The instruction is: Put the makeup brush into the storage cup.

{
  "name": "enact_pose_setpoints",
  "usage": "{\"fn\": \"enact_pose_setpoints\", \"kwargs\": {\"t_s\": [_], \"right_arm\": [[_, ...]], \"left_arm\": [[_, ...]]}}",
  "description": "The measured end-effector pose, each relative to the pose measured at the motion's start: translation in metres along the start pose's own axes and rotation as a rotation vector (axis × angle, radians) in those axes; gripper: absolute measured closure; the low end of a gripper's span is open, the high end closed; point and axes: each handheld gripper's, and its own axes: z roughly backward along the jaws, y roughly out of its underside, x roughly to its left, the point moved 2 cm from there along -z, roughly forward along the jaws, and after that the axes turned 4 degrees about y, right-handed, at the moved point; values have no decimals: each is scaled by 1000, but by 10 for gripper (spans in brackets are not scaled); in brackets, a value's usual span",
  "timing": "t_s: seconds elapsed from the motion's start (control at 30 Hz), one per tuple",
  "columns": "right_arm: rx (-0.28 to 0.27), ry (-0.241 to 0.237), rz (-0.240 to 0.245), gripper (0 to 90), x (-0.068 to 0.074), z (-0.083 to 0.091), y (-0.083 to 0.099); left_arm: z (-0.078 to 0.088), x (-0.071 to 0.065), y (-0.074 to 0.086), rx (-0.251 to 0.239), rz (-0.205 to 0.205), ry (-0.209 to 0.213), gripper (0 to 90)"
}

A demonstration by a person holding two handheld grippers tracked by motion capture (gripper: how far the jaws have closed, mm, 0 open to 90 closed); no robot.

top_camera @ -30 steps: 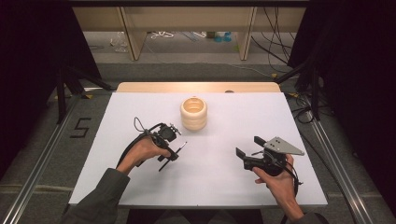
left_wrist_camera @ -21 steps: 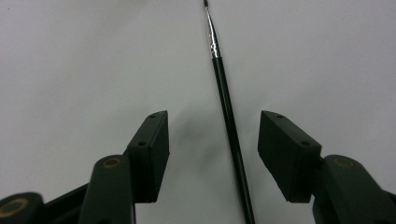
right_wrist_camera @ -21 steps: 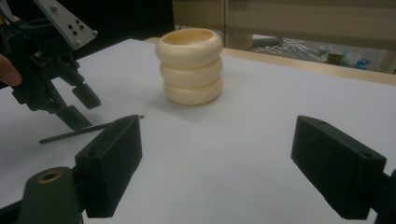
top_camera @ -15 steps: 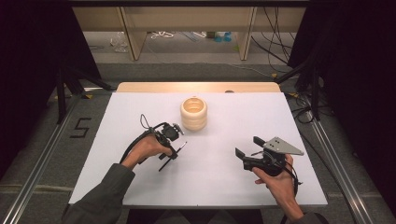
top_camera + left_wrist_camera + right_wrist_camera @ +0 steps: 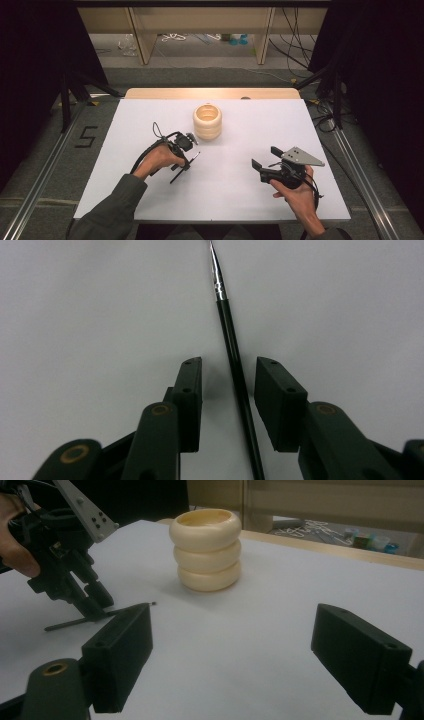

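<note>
A: High view — left claw (image 5: pixel 186 161) tipped down onto the white desk (image 5: pixel 150 120), wrist bent, forearm coming in from bottom-left.

B: Its jaws have just been closing; thin black brush (image 5: pixel 235 355) lies flat btwn them, pads not yet touching it.

A: Right claw (image 5: pixel 264 159) held level, jaws wide apart, nothing in them.

B: Cream ribbed pot (image 5: pixel 207 121) upright near desk's back edge.

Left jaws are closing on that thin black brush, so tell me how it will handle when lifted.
The brush looks thin, straight and rigid, so probably light and stiff. Its round glossy handle may roll or slip between the left gripper's flat pads, which aren't touching it yet.
</note>
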Motion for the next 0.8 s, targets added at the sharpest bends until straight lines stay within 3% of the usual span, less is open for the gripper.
{"fn": "enact_pose_setpoints", "kwargs": {"t_s": [0.37,0.8], "right_arm": [[19,4,9,180,0,2,0],[3,0,9,184,0,0,0]], "left_arm": [[-1,1,-1,3,17,8,729],[-1,6,-1,7,-7,16,846]]}}
